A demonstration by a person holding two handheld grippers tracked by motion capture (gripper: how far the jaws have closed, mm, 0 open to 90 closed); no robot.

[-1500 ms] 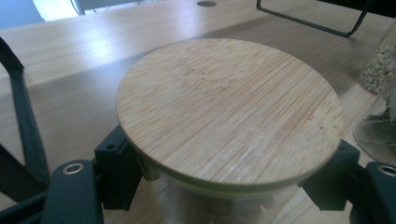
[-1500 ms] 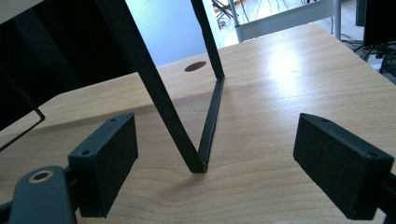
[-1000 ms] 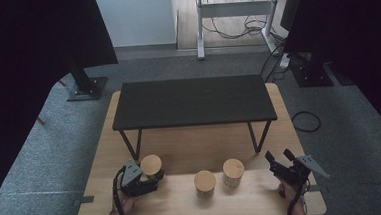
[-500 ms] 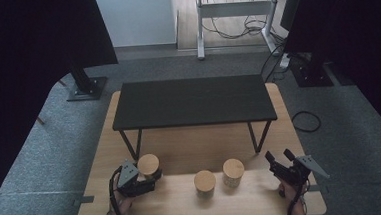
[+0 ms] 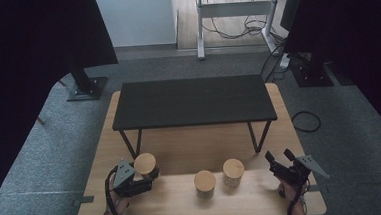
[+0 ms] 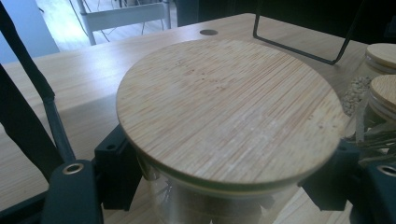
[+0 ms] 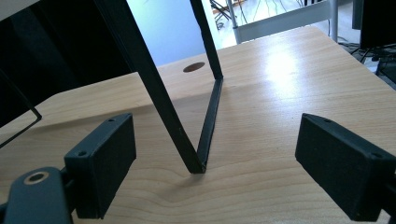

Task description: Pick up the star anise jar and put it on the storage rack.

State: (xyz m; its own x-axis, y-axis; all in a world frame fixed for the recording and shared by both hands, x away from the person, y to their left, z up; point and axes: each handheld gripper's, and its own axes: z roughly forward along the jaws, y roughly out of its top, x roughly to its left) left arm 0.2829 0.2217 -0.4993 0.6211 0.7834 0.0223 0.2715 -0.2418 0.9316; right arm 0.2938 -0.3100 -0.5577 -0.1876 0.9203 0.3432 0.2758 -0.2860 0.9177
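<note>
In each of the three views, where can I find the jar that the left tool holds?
High view: the held jar is at lower left, in the left tool.
Left gripper view: its bamboo lid covers the centre, jaws pressing the glass on both sides.
Right gripper view: it is not there.
Shared landmark: the black shelf's leg.

**Open front strip, shelf legs behind**

Bare worktop (image 5: 264, 203) lay between the two middle jars (image 5: 204, 183) and the right tongs (image 5: 280, 158) — a free lane. Behind, the black shelf (image 5: 193, 101) stood on thin legs (image 7: 205, 116) — low passage only.
</note>
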